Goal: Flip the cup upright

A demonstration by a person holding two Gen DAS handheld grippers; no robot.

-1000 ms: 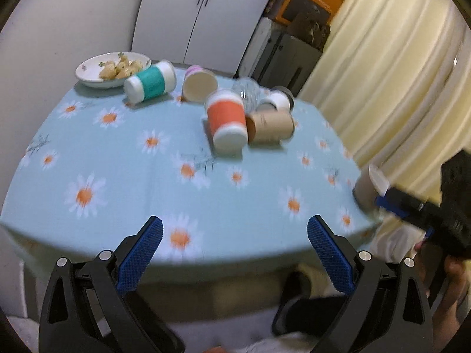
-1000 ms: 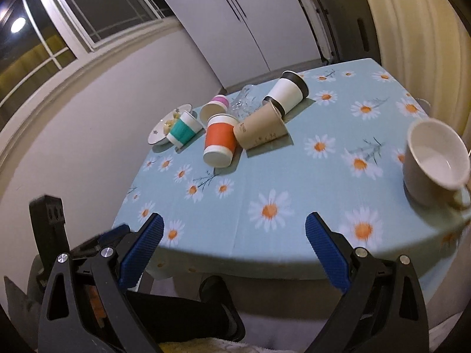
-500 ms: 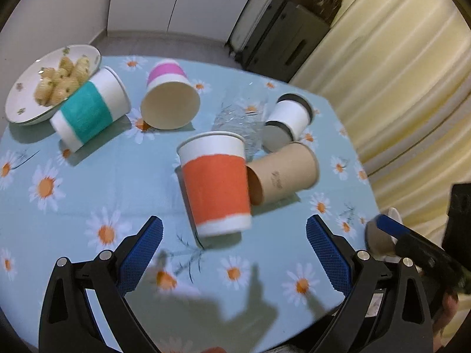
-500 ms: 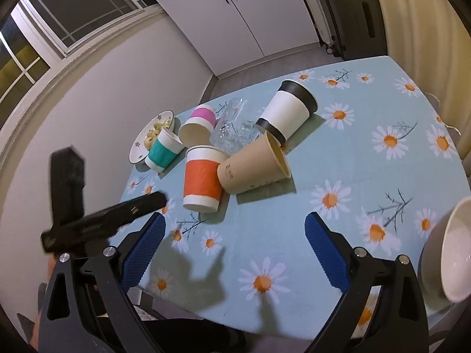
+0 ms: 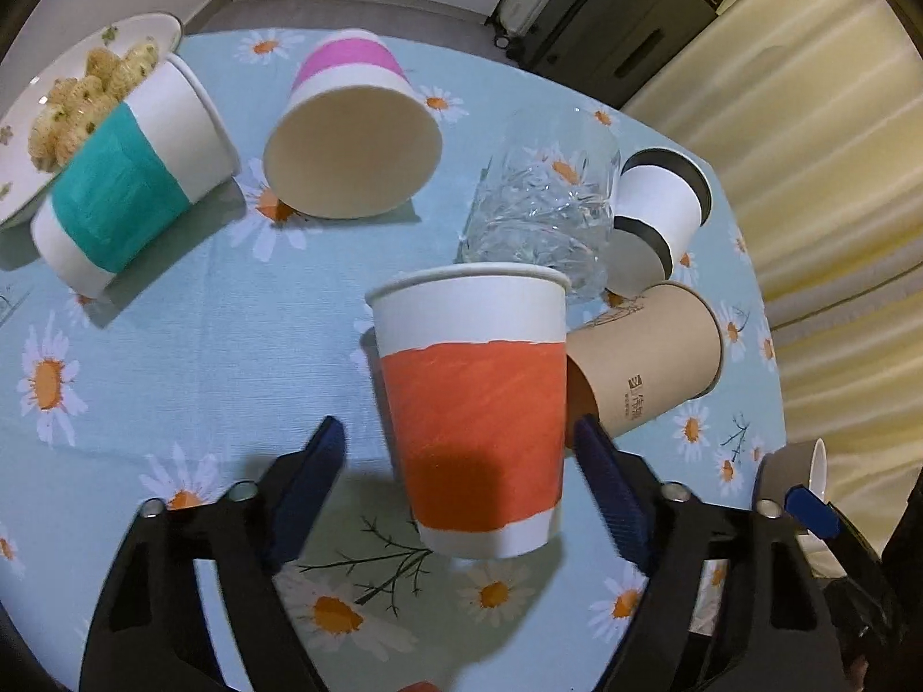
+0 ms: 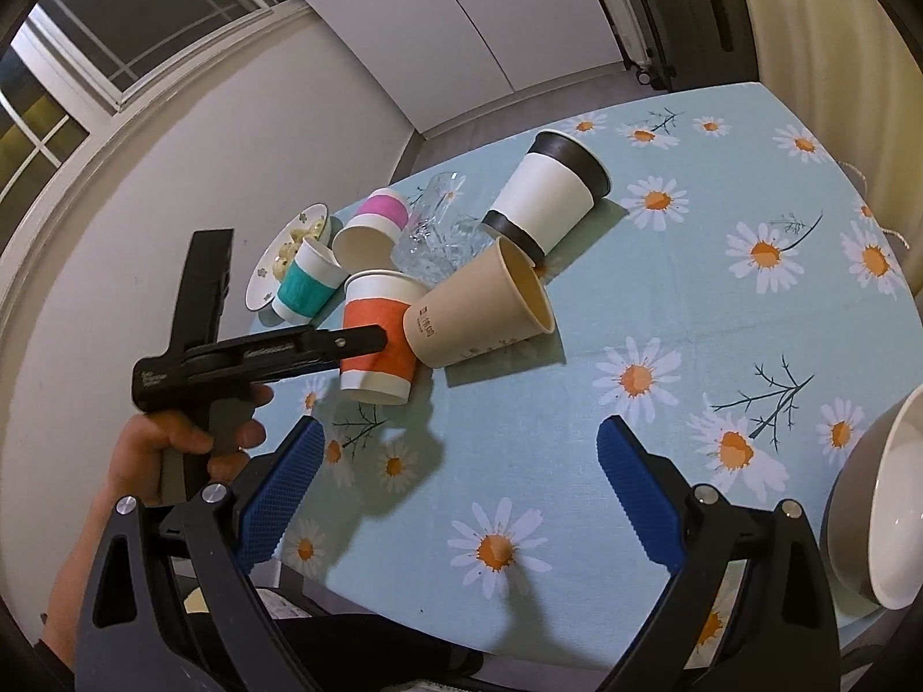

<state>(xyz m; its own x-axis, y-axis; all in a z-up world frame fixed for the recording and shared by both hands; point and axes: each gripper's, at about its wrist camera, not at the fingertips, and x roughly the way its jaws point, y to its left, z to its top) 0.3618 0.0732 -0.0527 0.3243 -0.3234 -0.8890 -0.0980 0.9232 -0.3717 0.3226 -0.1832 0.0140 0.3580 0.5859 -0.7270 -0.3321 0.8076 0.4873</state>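
An orange-banded paper cup (image 5: 476, 403) lies on its side on the daisy tablecloth (image 5: 202, 334), its base toward me. My left gripper (image 5: 458, 484) is open, its two blue pads on either side of the cup's lower half, not touching. In the right wrist view the same cup (image 6: 378, 340) has the left gripper (image 6: 369, 340) over it. My right gripper (image 6: 461, 484) is open and empty above the near table edge. Other cups lie on their sides: teal (image 5: 124, 184), pink (image 5: 352, 138), brown (image 5: 646, 363), black-and-white (image 5: 657, 219).
A clear glass (image 5: 542, 207) lies behind the orange cup. A plate of snacks (image 5: 63, 98) sits at the far left. A grey bowl (image 6: 882, 519) stands at the table's near right edge. Yellow curtains (image 5: 836, 173) hang to the right.
My left gripper has moved forward and down over the table until its open pads flank the orange cup. My right gripper has edged forward over the table edge.
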